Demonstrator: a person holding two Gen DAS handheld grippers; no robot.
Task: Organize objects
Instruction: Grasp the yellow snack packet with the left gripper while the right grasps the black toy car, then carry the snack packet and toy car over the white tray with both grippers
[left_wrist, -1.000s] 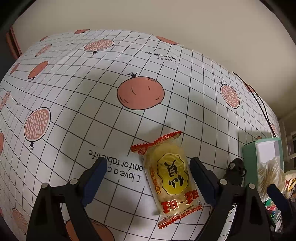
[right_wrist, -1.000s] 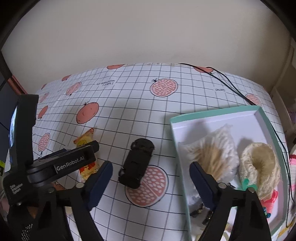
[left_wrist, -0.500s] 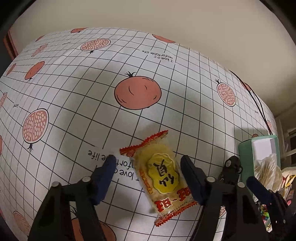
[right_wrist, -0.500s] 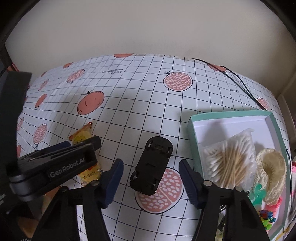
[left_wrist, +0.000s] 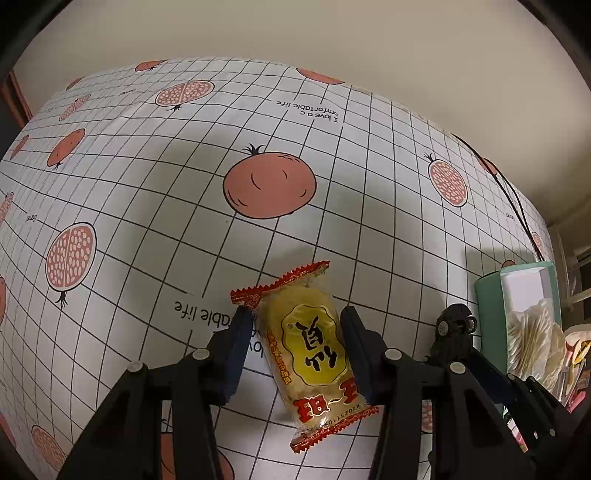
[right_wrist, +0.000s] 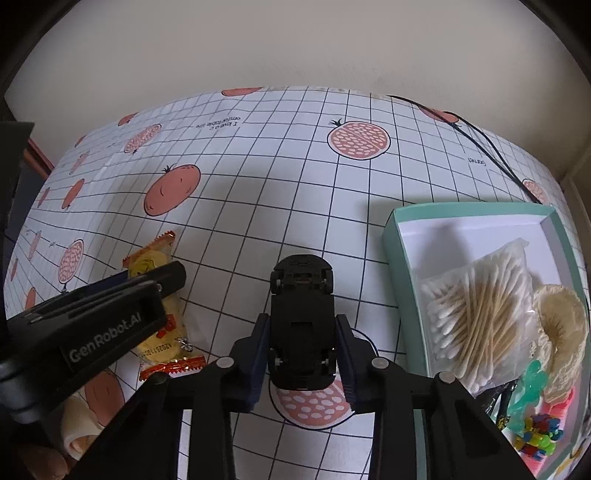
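A yellow snack packet (left_wrist: 310, 354) with red crimped ends lies on the gridded pomegranate tablecloth (left_wrist: 147, 229). My left gripper (left_wrist: 297, 332) is low over it, its blue pads pressed against the packet's two long sides. A black toy car (right_wrist: 301, 295) lies upside down, wheels up, partly on a printed pomegranate. My right gripper (right_wrist: 303, 339) straddles the car's near half, both pads against its sides. The right wrist view shows the packet (right_wrist: 153, 258) left of the car, partly hidden under the left gripper's body. The car (left_wrist: 456, 328) also appears right of the packet.
A teal open box (right_wrist: 395, 251) stands right of the car, holding a bag of cotton swabs (right_wrist: 476, 317), a woven straw ring (right_wrist: 561, 325) and small colourful items (right_wrist: 535, 439). A black cable (right_wrist: 476, 144) runs along the far right. A beige wall bounds the table behind.
Both grippers have moved forward and down and narrowed. The left one has closed from wide apart onto the packet's sides, and the right one onto the toy car.
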